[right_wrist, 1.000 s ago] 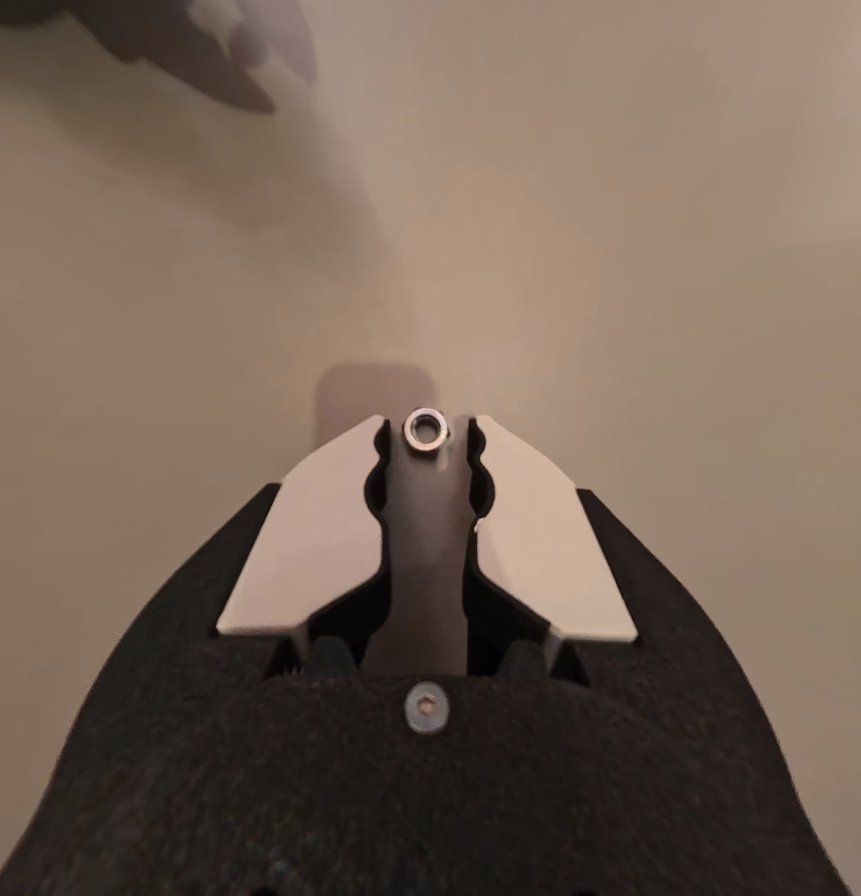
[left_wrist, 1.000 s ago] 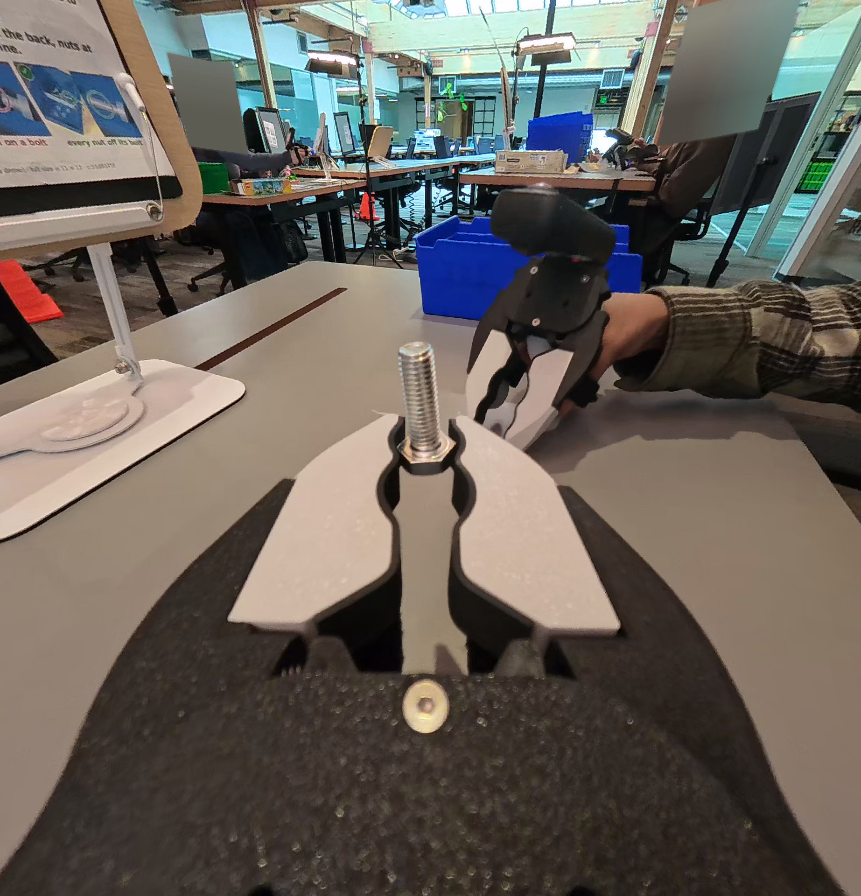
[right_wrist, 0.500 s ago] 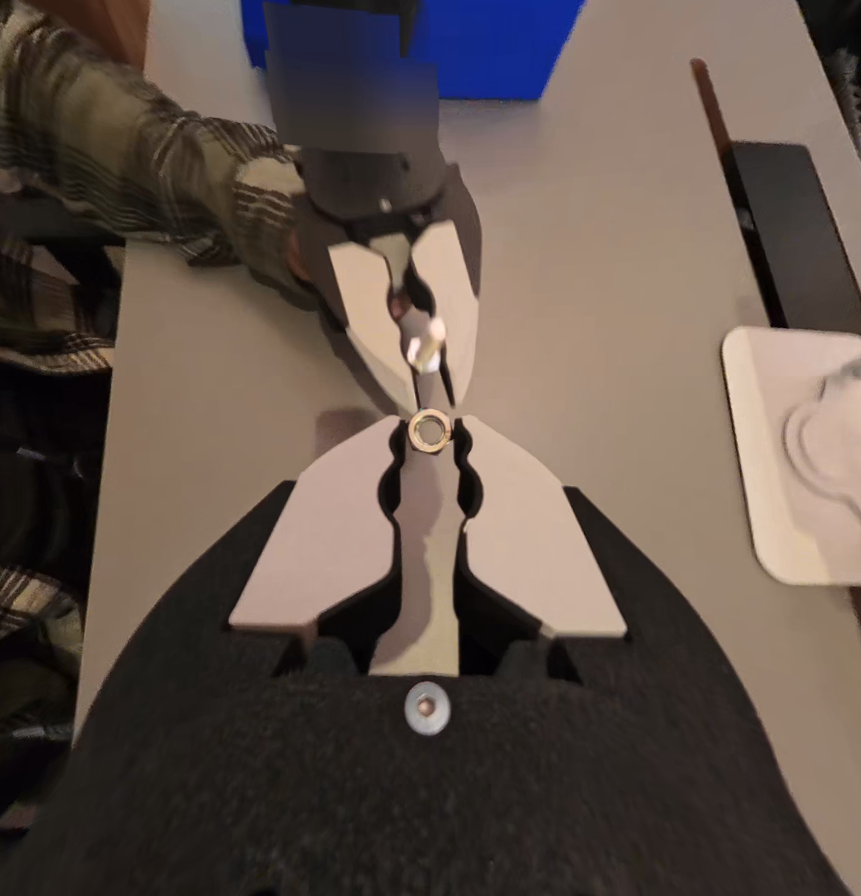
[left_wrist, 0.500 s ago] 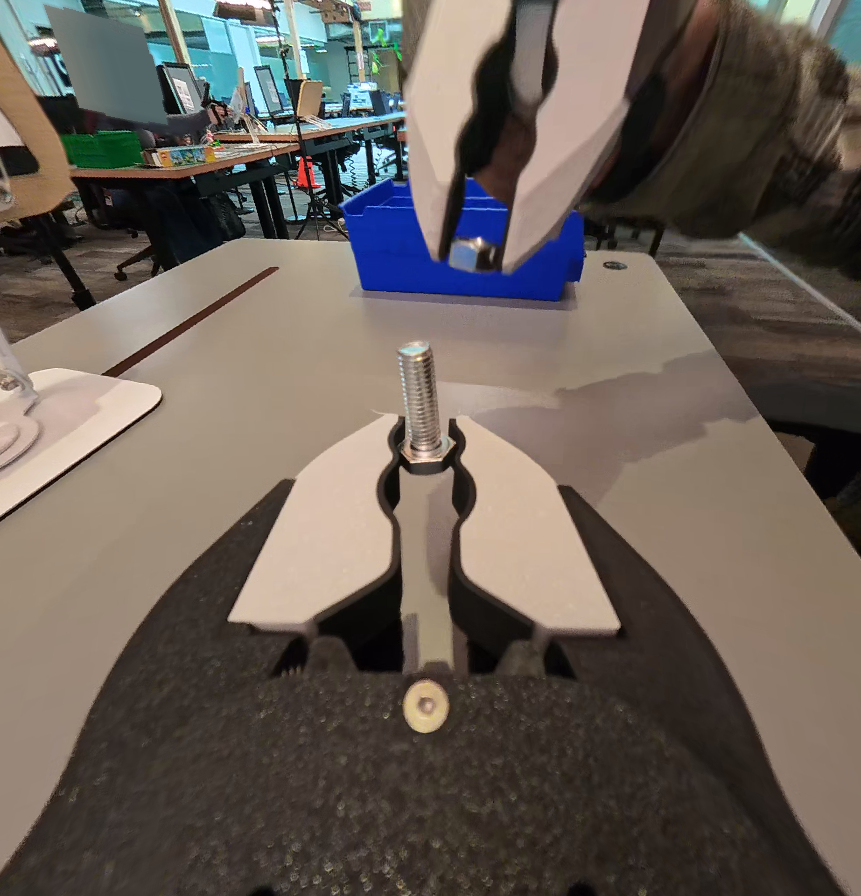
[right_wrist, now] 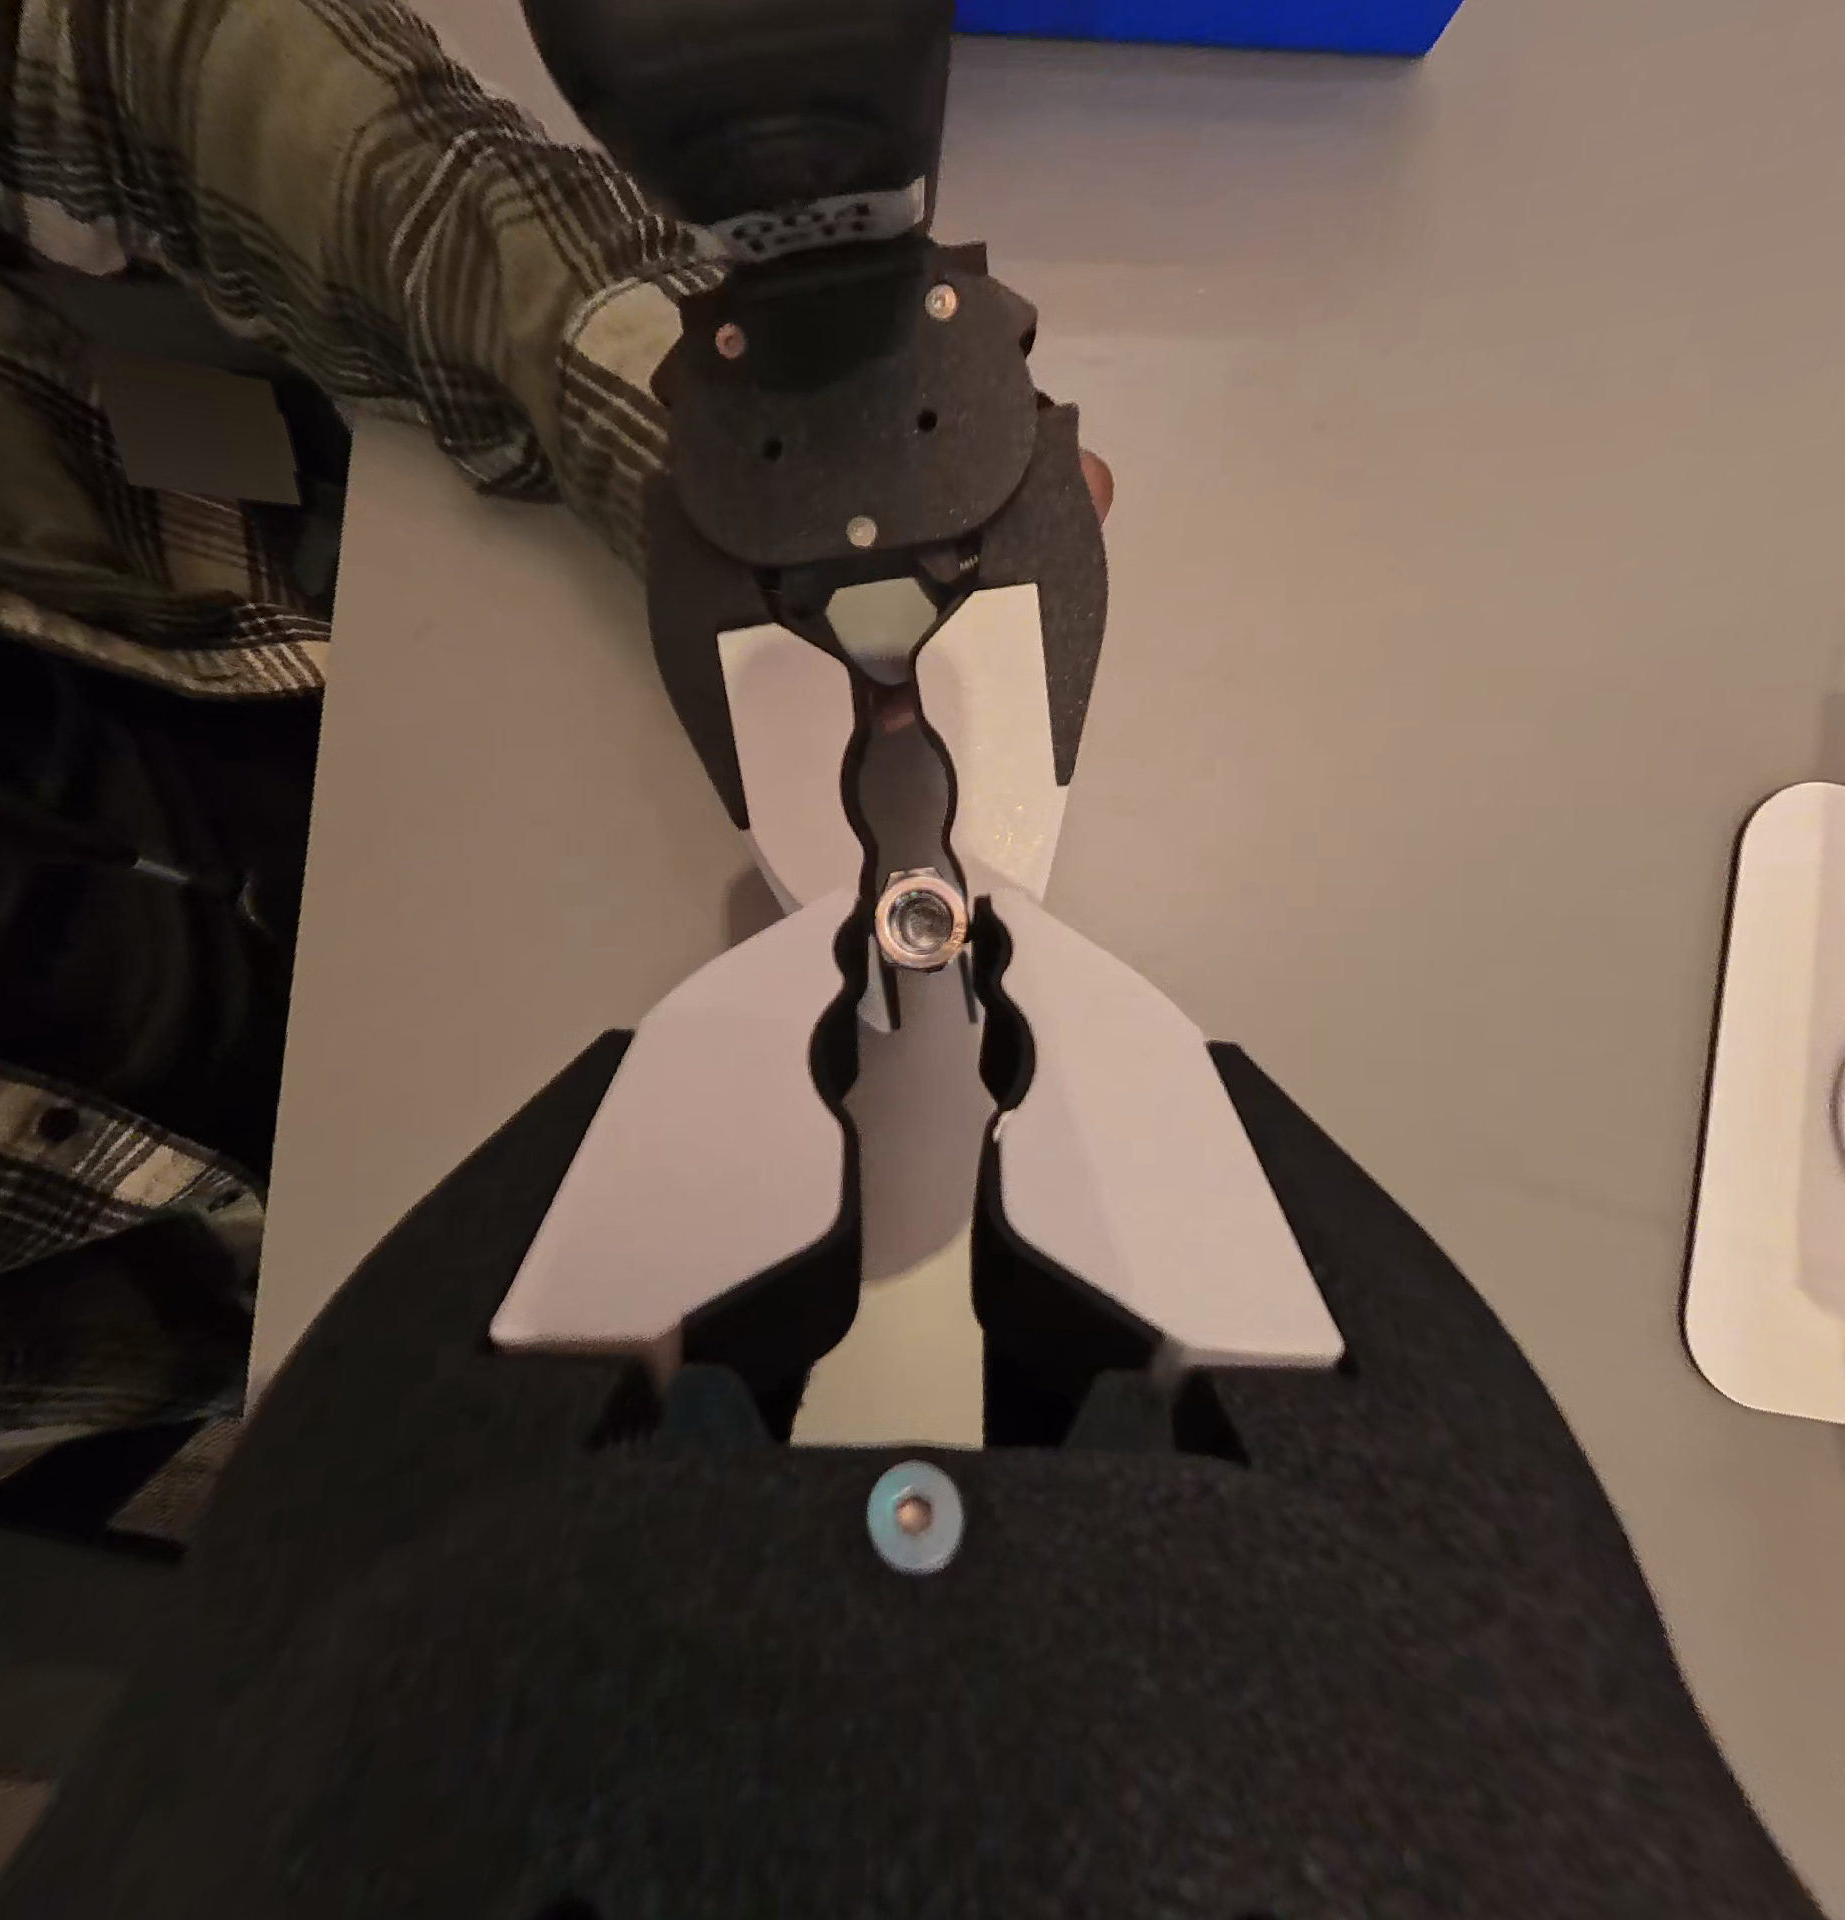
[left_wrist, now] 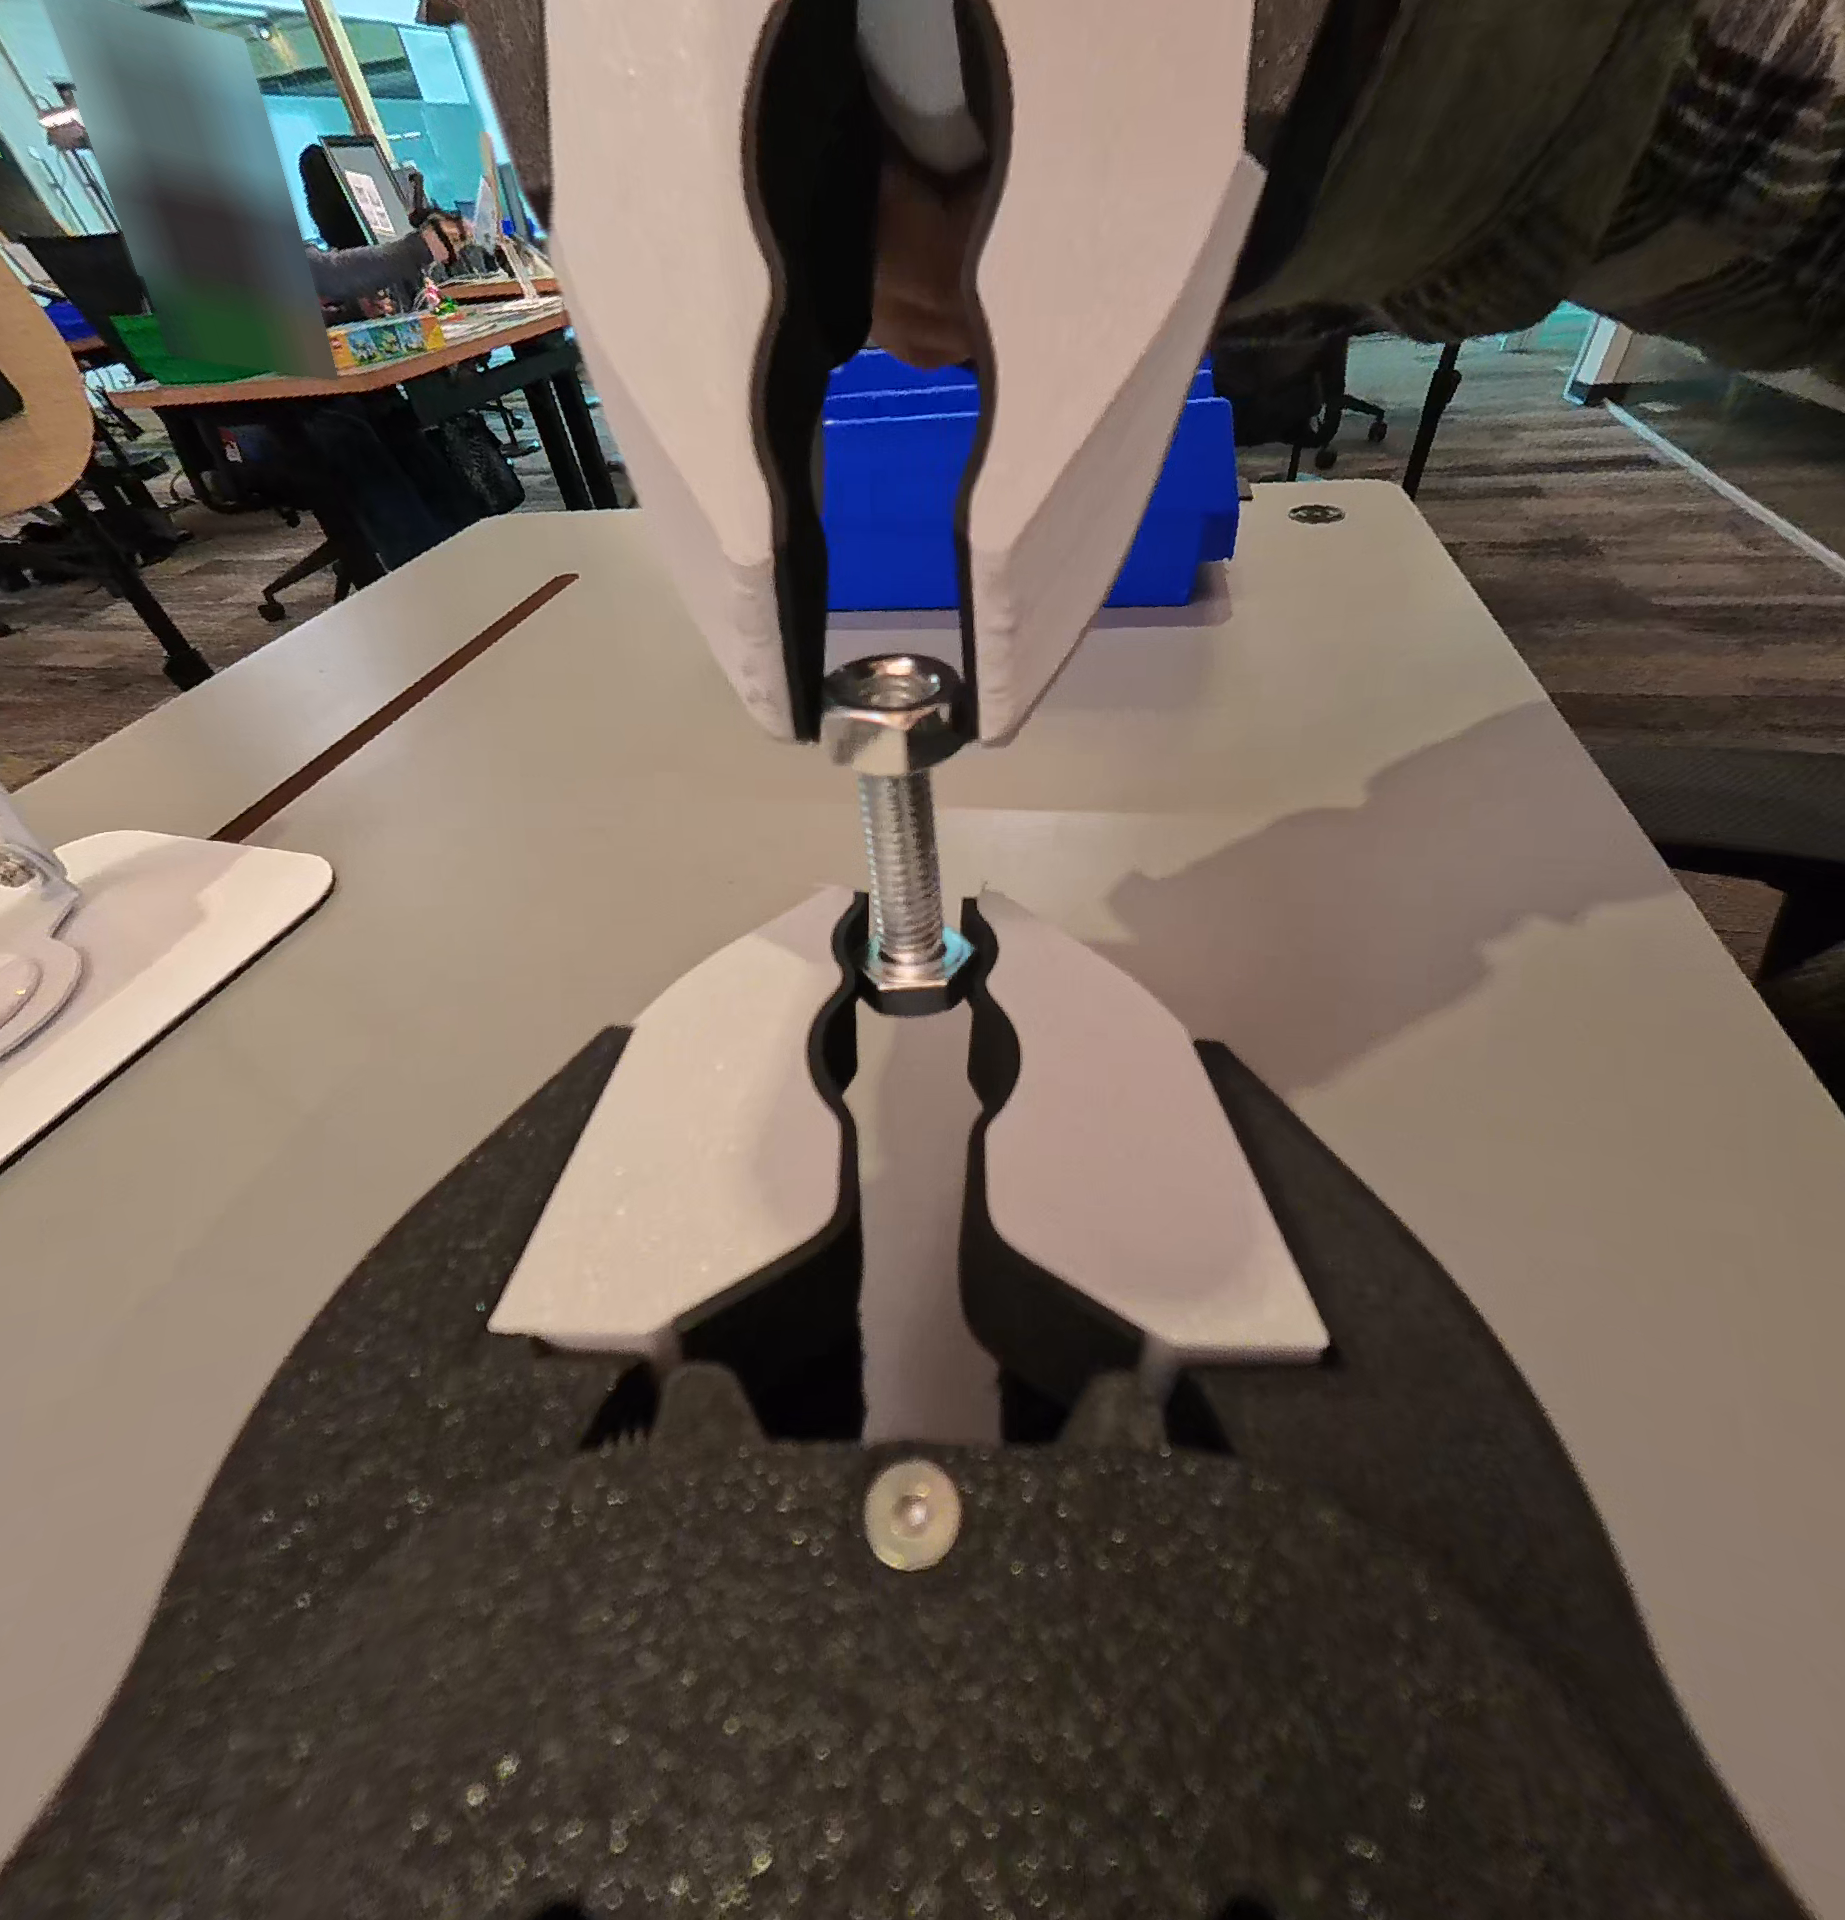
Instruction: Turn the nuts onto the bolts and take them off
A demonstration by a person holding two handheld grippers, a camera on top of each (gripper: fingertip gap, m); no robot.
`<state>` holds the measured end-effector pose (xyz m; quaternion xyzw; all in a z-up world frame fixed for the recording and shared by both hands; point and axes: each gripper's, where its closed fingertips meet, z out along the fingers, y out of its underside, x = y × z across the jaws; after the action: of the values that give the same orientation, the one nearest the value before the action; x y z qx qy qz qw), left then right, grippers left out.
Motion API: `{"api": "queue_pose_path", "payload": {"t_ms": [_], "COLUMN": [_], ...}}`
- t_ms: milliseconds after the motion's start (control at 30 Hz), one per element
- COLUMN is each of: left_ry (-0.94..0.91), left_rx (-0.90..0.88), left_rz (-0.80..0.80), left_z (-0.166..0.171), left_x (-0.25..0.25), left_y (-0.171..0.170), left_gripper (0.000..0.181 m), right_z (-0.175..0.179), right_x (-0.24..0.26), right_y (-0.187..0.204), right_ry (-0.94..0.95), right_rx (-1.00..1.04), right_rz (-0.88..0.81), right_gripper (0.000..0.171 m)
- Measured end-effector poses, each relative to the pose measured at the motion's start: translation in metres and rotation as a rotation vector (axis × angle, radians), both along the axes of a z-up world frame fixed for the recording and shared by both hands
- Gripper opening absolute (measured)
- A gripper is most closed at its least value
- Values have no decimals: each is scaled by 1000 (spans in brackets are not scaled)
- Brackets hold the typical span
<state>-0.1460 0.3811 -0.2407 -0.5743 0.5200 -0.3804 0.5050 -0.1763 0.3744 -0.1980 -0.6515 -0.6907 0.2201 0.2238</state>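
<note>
Right now the left gripper (left_wrist: 910, 961) is clamped on the hex head of a silver bolt (left_wrist: 902, 868), which stands upright with its threaded shank pointing up above the grey table (left_wrist: 482, 935). Directly over it, the right gripper (left_wrist: 890, 707) points down with its white fingers (left_wrist: 679, 416) pinched on a silver nut (left_wrist: 890, 715), and that nut sits on the tip of the bolt (how far it is threaded on cannot be told). From the right wrist view, looking straight down, the nut (right_wrist: 920, 921) shows as a ring between the right gripper's (right_wrist: 918, 935) tips, with the left gripper (right_wrist: 902, 878) below it and a plaid sleeve (right_wrist: 378, 260) behind. A blue bin (left_wrist: 1001, 488) sits at the far end of the table, and a white stand base (left_wrist: 118, 966) lies well off to the left.
</note>
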Motion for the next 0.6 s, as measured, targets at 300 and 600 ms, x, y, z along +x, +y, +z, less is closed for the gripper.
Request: {"api": "queue_pose_path", "payload": {"t_ms": [300,600], "left_ry": [-56,-114], "left_rx": [4,16], "left_rz": [6,12], "left_z": [10,20], "left_x": [-1,-4], "left_y": [-2,-3], "left_gripper": [16,16], "right_z": [9,16], "right_x": [-5,-9], "right_y": [-2,-4], "right_ry": [107,219], "right_rx": [-44,-45], "right_rz": [0,18], "right_gripper": [18,18]}}
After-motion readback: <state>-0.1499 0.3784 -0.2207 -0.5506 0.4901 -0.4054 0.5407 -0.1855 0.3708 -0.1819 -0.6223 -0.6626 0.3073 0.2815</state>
